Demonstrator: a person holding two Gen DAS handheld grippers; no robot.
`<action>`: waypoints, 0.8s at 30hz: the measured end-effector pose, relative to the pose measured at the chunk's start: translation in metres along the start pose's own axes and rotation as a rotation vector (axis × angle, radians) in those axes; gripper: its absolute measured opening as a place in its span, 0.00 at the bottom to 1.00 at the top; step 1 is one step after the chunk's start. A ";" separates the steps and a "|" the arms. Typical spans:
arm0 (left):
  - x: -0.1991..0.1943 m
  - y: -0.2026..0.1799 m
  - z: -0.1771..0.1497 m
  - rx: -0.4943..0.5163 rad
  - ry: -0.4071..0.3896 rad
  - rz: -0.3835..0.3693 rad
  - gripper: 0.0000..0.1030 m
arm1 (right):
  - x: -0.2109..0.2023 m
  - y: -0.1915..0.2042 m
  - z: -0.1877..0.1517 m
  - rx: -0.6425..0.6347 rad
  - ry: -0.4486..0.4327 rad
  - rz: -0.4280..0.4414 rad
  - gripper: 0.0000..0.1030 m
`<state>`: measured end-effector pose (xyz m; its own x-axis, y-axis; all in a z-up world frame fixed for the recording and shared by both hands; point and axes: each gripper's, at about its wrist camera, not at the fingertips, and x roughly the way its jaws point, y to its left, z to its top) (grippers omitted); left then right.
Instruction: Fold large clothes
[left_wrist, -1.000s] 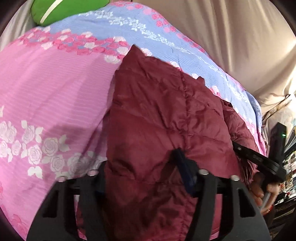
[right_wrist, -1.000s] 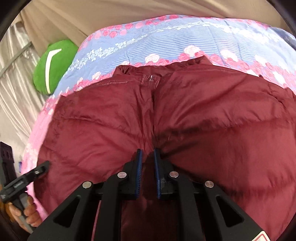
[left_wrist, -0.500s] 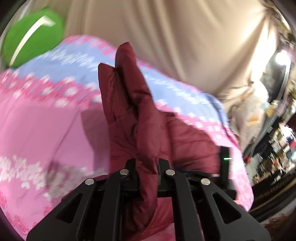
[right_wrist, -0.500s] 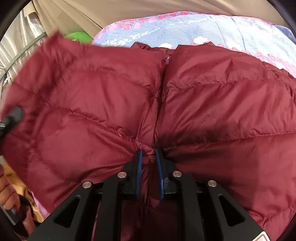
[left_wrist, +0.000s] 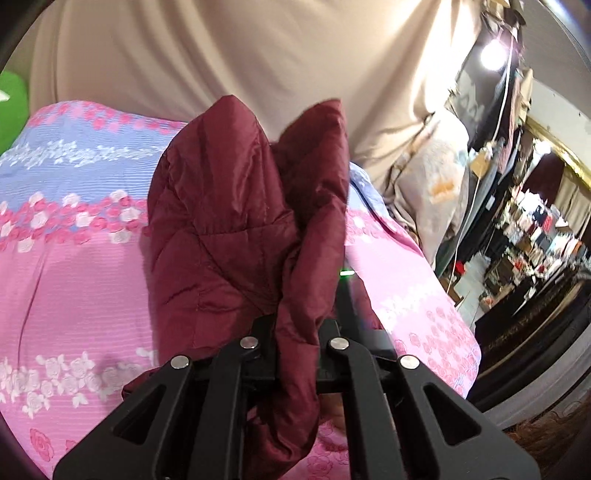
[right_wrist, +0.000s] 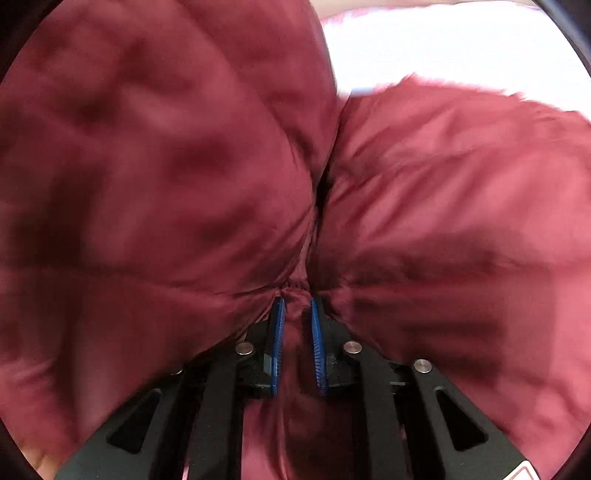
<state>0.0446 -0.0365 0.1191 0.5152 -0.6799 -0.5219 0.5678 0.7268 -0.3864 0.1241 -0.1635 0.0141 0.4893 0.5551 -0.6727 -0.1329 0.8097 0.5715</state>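
Fold underway: left tongs (left_wrist: 295, 332) and right tongs (right_wrist: 297, 325) both clamp the maroon quilted puffer jacket (left_wrist: 236, 229), raised off the pink floral bedsheet (left_wrist: 74, 288); laying flat remains

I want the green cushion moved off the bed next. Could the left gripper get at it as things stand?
Probably not yet. The left gripper is shut on a fold of the maroon puffer jacket, and the green cushion lies far across the floral bedspread.
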 end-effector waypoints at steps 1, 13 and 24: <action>0.005 -0.005 0.002 0.013 0.007 0.000 0.06 | -0.018 -0.006 -0.001 0.014 -0.040 -0.007 0.14; 0.082 -0.068 0.024 0.126 0.105 -0.081 0.05 | -0.092 -0.133 -0.032 0.288 -0.167 -0.120 0.09; 0.186 -0.112 -0.001 0.203 0.281 -0.048 0.05 | -0.108 -0.154 -0.035 0.308 -0.167 -0.042 0.10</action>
<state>0.0762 -0.2443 0.0651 0.3034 -0.6391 -0.7067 0.7177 0.6412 -0.2718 0.0618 -0.3416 -0.0174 0.6267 0.4628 -0.6270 0.1446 0.7216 0.6771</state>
